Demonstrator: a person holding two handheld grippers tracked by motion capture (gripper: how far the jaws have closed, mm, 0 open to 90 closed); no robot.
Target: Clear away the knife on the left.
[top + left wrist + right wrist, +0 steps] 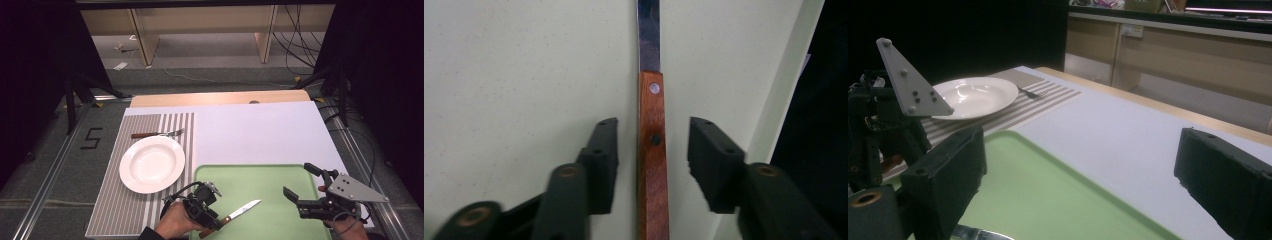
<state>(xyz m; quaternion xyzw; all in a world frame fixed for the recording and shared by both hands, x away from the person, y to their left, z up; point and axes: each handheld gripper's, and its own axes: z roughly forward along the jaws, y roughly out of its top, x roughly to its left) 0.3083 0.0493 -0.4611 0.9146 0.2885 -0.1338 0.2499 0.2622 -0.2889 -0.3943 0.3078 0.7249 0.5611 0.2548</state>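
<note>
high view: knife (235, 213) is seen on the green tray (260, 175) near its front edge, handle under the left gripper (207, 212); right gripper (300, 187) is held wide open, empty, by the tray's right edge. plate (152, 164) and fork (157, 134) lie on the striped mat (107, 210).

left gripper view: jaws are spread either side of the wooden handle (653, 165), not touching; an off-centre close could twist the knife away.

right gripper view: jaws are wide apart over the tray; the blade tip could be bumped.

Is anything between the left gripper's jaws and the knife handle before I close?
Nothing visible. The left gripper is open with its jaws on either side of the knife handle, a clear gap each side, only the green tray beneath.
</note>
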